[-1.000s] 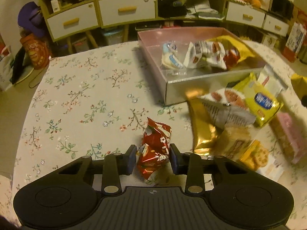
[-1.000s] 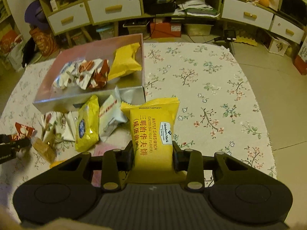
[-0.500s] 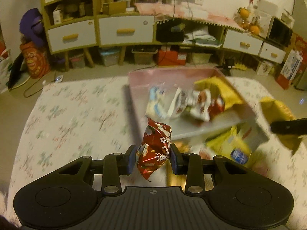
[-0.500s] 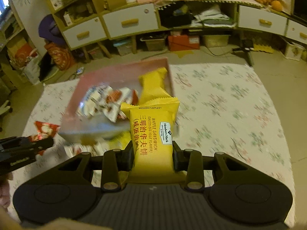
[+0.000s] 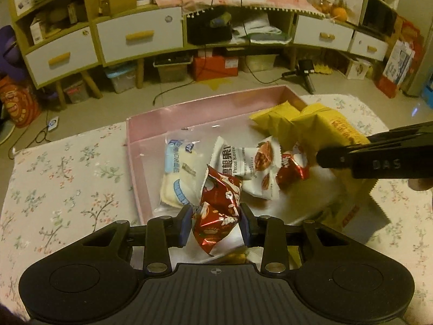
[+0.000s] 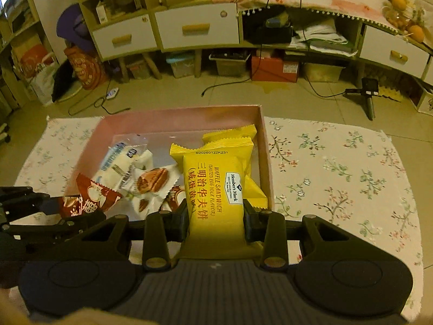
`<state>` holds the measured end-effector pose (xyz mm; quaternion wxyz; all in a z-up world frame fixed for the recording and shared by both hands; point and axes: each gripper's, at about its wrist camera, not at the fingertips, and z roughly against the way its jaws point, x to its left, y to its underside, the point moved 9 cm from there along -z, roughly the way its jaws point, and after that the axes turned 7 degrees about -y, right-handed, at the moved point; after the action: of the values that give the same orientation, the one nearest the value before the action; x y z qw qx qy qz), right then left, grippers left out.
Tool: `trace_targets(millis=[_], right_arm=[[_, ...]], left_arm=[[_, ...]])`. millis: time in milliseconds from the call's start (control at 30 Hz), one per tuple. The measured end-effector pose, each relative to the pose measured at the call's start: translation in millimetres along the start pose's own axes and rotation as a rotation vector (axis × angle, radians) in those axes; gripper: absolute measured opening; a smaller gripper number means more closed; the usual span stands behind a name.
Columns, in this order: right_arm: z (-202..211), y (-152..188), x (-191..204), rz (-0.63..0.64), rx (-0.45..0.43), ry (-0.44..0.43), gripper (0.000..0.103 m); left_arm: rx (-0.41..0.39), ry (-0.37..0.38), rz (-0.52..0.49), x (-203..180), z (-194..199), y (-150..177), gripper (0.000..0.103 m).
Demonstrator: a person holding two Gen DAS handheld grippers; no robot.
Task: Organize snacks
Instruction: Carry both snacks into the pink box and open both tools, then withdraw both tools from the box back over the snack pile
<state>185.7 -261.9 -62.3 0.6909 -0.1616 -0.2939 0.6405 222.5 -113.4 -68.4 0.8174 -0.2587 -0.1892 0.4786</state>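
Note:
My left gripper (image 5: pixel 216 223) is shut on a red foil snack packet (image 5: pixel 219 211) and holds it over the near edge of the pink box (image 5: pixel 135 157). My right gripper (image 6: pixel 216 220) is shut on a yellow waffle sandwich packet (image 6: pixel 213 189) and holds it over the box's right side (image 6: pixel 266 157). The box holds a white and blue packet (image 5: pixel 176 178), a white pecan packet (image 5: pixel 251 173), a small red packet (image 5: pixel 291 170) and another yellow packet (image 6: pixel 232 135). The right gripper shows at the right of the left wrist view (image 5: pixel 379 157). The left gripper shows at the left of the right wrist view (image 6: pixel 40 211).
The box stands on a table with a floral cloth (image 6: pixel 338 168). Beyond the table's far edge are the floor, white drawer cabinets (image 5: pixel 138 35) and storage boxes. A yellow packet edge (image 5: pixel 349 211) lies on the table below the right gripper.
Both grippers have risen from the table and moved forward over the pink box, each still holding its packet. The loose snack pile has dropped out of view.

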Motion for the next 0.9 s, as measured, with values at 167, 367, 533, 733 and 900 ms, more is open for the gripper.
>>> trace_targets(millis=[167,367,533,733,900], right_arm=[[-13,-5,4,0.012,-0.01,-0.004,0.034],[-17,-12,6,0.023,-0.032,-0.005,0.035],[-17,-14,8,0.021,-0.029,-0.008,0.037],[-7,-16,7,-0.014,-0.047,-0.026,0.059],[4,-17,7,-0.017,-0.056,-0.009,0.066]], left_arm=[[0.002,-0.024,0.003,7,-16,-2,0.033],[-0.027,-0.02,0.051,16,-25,-4,0.034],[-0.036,-0.016,0.045,15,-24,-5,0.036],[-0.034,-0.007,0.028,11,-19,-3,0.063],[-0.028,-0.019,0.006,6,-11,-1,0.069]])
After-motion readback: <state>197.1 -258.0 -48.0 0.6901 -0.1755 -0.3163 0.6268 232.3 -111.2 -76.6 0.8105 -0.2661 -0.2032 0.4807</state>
